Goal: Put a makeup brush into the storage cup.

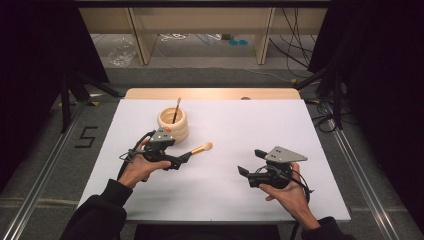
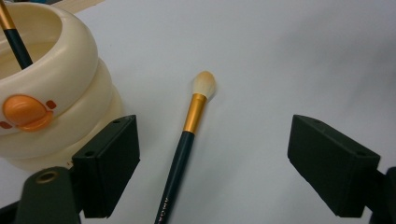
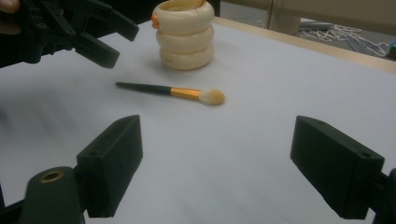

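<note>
1. High view: one brush [image 1: 176, 111] already stands in the cream holder [image 1: 173, 125].
2. A second brush [image 2: 184, 140] lies on the tabletop [image 1: 260, 130], probably next.
3. Left claw [image 2: 212, 163] spread astride it; right claw [image 3: 215, 163] spread, idle.

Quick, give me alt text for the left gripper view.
A makeup brush lies flat on the white table between the open left tongs, bristles pointing away. A cream holder with an orange duck bill stands at left, another brush inside.
</note>
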{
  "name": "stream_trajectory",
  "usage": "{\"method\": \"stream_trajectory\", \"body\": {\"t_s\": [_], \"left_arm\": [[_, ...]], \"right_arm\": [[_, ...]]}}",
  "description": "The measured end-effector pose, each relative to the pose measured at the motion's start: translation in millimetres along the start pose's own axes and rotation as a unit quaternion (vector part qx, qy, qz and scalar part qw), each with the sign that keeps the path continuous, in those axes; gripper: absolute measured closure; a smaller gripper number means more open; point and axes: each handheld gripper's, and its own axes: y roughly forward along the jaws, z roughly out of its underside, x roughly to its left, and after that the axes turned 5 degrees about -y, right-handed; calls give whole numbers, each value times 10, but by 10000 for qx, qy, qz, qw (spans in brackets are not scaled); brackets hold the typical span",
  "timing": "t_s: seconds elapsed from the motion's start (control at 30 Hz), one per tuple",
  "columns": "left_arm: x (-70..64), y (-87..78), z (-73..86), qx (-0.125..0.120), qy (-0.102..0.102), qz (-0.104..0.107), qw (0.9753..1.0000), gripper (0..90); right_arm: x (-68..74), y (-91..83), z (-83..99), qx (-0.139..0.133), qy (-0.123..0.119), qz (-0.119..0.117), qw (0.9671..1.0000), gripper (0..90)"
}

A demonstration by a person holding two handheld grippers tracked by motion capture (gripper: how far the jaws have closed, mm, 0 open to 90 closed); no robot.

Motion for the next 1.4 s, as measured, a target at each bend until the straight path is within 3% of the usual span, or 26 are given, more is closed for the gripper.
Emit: {"method": "stream_trajectory", "body": {"t_s": [0.03, 0.27, 0.57, 0.6, 0.67, 0.77, 0.83, 0.87, 1.0, 1.1, 1.13, 1.2, 1.27, 1.3, 1.4], "left_arm": [[9, 2, -1, 34, 72, -38, 10000, 168], [12, 50, 1, 98, 78, 18, 9999, 174], [51, 230, 7, 340, 119, 17, 9994, 213], [58, 251, 7, 385, 116, 34, 9992, 215], [72, 286, -4, 442, 122, 22, 9989, 218], [103, 323, -35, 525, 138, 57, 9985, 235], [128, 366, -58, 662, 173, 115, 9976, 237], [130, 378, -64, 731, 197, 137, 9970, 238], [158, 440, -103, 1104, 407, 135, 9930, 242], [193, 484, -137, 1181, 404, 102, 9921, 257], [212, 496, -156, 1286, 433, 133, 9907, 270], [240, 533, -183, 1490, 591, 132, 9870, 278], [255, 564, -214, 1579, 614, 86, 9855, 302], [257, 568, -224, 1590, 565, 98, 9856, 318], [270, 614, -253, 1837, 582, 177, 9811, 331]], "right_arm": [[1, 3, 1, -7, 0, 7, 10000, 177], [-2, -24, 13, -34, 34, 7, 10000, 177], [8, -99, 38, -55, 226, 59, 9997, 177], [-5, -99, 43, -113, 124, 107, 9998, 177], [1, -109, 51, -56, 189, 83, 9998, 177], [-7, -89, 64, -187, 147, 99, 9997, 177], [6, -93, 61, -92, 227, 41, 9997, 177], [-3, -100, 58, -86, 137, 103, 9998, 177], [0, -98, 61, -75, 132, 99, 9998, 177], [-3, -109, 59, 16, 139, 109, 9998, 177], [-2, -80, 68, -147, 148, 68, 9998, 177], [2, -80, 67, -118, 141, 40, 9998, 177], [13, -78, 68, -59, 207, -45, 9998, 177], [3, -87, 65, -11, 106, 24, 9999, 177], [4, -86, 65, -9, 103, 15, 9999, 178]]}}
